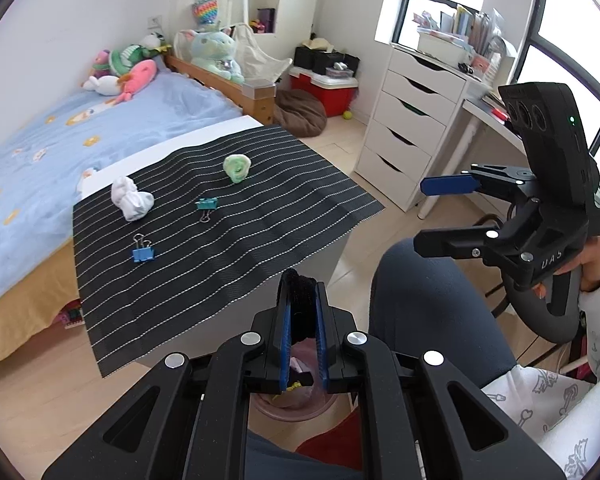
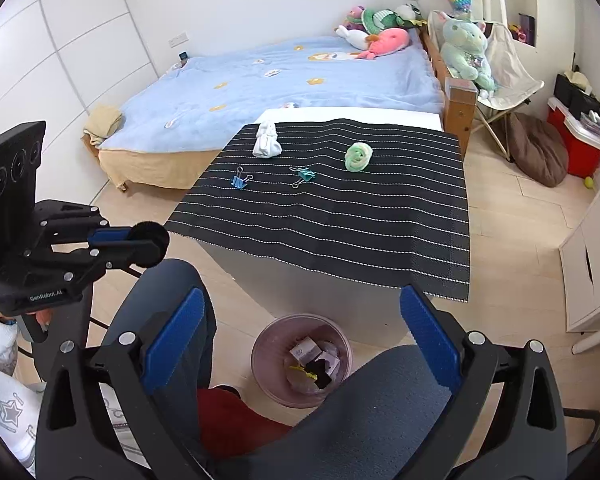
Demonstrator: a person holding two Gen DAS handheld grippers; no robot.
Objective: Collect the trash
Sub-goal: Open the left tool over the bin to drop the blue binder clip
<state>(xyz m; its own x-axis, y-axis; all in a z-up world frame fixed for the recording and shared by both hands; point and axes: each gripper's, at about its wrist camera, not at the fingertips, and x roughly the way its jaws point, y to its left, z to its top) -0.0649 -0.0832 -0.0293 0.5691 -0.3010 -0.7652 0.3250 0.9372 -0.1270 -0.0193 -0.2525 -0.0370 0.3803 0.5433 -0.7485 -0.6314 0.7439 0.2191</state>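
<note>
A black mat (image 2: 340, 216) with thin white stripes is covering the white worktop (image 2: 352, 114). On it are lying a white wad (image 2: 266, 142), a pale green wad (image 2: 358, 156), a blue clip (image 2: 240, 182) and a teal clip (image 2: 305, 176). The black tongs (image 1: 302, 300) with blue pads (image 1: 286, 332) are pinching a black fuzzy lump (image 1: 298, 284). The bin (image 2: 268, 340) is showing translucent pink

black fuzzy wad (image 1: 299, 300) – clamped, left hand-held gripper (image 1: 303, 344) | pink bin (image 2: 301, 360) – floor, part-filled
</note>
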